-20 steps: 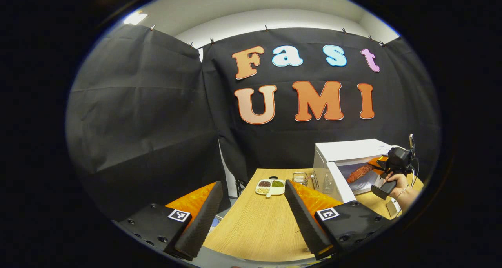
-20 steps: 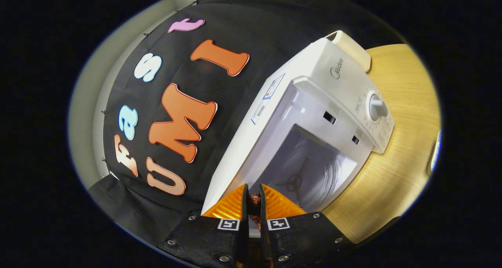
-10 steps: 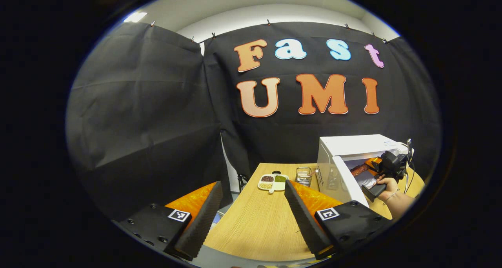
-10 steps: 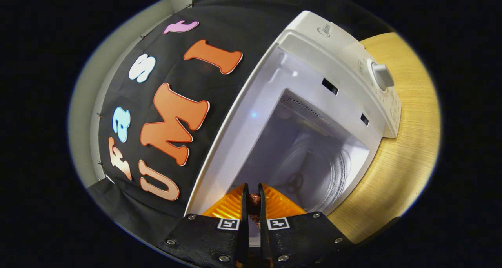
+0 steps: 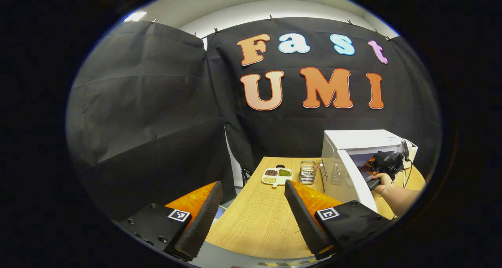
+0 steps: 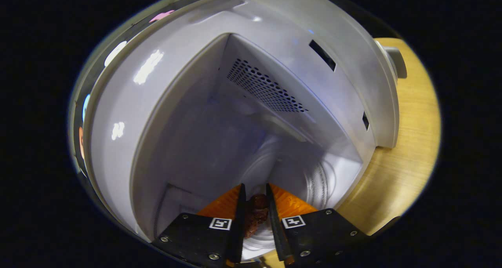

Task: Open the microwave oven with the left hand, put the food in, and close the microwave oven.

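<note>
Food (image 6: 255, 215) sits gripped in the right gripper's (image 6: 255, 221) jaws inside the microwave (image 6: 164, 115); releasing high risks it rolling out. Left gripper's (image 5: 251, 217) jaws gape empty.

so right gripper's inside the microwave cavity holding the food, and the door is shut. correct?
Not quite: the door is open, as the left gripper view shows. The rest holds: the right gripper reaches into the microwave cavity with the food between its fingers.

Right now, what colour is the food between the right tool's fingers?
Dark reddish-brown food, seen best in the right gripper view.
</note>
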A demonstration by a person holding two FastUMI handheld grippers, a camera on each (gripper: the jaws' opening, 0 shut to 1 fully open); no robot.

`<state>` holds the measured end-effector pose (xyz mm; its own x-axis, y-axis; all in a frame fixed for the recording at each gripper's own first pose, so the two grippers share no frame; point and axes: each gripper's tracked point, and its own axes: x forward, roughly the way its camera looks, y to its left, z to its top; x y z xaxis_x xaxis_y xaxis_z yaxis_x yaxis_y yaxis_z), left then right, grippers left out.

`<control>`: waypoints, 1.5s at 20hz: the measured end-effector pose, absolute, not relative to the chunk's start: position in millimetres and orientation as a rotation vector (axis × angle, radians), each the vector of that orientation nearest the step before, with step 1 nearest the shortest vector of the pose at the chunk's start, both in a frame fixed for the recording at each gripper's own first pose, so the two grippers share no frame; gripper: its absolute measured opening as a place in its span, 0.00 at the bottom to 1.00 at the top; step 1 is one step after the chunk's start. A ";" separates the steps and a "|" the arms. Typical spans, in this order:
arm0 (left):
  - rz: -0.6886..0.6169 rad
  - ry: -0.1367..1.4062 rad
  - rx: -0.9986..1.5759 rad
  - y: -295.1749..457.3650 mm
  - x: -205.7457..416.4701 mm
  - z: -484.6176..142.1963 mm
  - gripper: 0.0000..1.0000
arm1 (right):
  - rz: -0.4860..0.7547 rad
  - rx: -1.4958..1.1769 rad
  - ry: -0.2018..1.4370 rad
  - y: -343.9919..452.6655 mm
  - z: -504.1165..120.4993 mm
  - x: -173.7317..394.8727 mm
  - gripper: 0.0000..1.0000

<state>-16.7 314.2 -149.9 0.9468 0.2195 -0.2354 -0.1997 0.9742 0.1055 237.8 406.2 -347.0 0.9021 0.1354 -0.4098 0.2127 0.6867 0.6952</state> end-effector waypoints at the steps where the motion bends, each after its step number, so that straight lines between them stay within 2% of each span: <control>1: 0.211 0.251 0.079 313.0 -16.8 -151.2 1.00 | -0.035 0.754 0.455 402.6 -349.3 233.9 0.48; 2: 0.211 0.254 0.077 312.0 -16.2 -152.9 1.00 | -0.023 0.688 0.445 398.7 -348.0 229.7 0.57; 3: 0.210 0.257 0.073 312.0 -15.6 -155.5 1.00 | -0.010 0.629 0.429 396.6 -341.6 227.9 0.70; 5: 0.204 0.255 0.060 309.5 -13.8 -159.6 0.97 | 0.013 0.527 0.405 395.6 -332.8 226.1 0.84; 7: 0.199 0.254 0.048 307.9 -12.9 -164.6 1.00 | 0.041 0.441 0.395 395.4 -325.2 217.6 0.93; 9: 0.201 0.251 0.038 308.0 -12.9 -168.3 0.97 | 0.069 0.357 0.391 391.8 -316.4 199.2 0.93; 10: 0.196 0.250 0.032 307.0 -13.4 -169.4 1.00 | 0.072 0.313 0.383 386.1 -309.1 190.1 0.94; 18: 0.182 0.191 0.030 315.1 -20.1 -156.6 0.97 | 0.226 0.026 0.275 353.7 -218.5 123.7 0.95; 21: 0.174 0.167 0.018 319.0 -21.9 -153.5 1.00 | 0.220 -0.036 0.268 322.8 -180.7 103.2 0.95; 23: 0.167 0.154 0.012 321.8 -22.4 -153.2 0.96 | 0.219 -0.010 0.243 305.9 -145.1 90.3 0.95; 24: 0.161 0.151 0.009 322.2 -22.8 -153.6 1.00 | 0.219 0.003 0.227 298.1 -127.8 83.8 0.95; 26: 0.147 0.149 0.009 323.1 -23.4 -158.5 0.96 | 0.212 0.007 0.204 279.4 -101.4 71.2 0.95; 27: 0.139 0.143 0.011 322.8 -23.4 -158.4 1.00 | 0.209 0.001 0.193 270.5 -88.2 63.7 0.95; 30: 0.103 0.129 0.020 316.3 -23.8 -162.0 1.00 | 0.198 -0.007 0.176 249.7 -60.2 40.7 0.95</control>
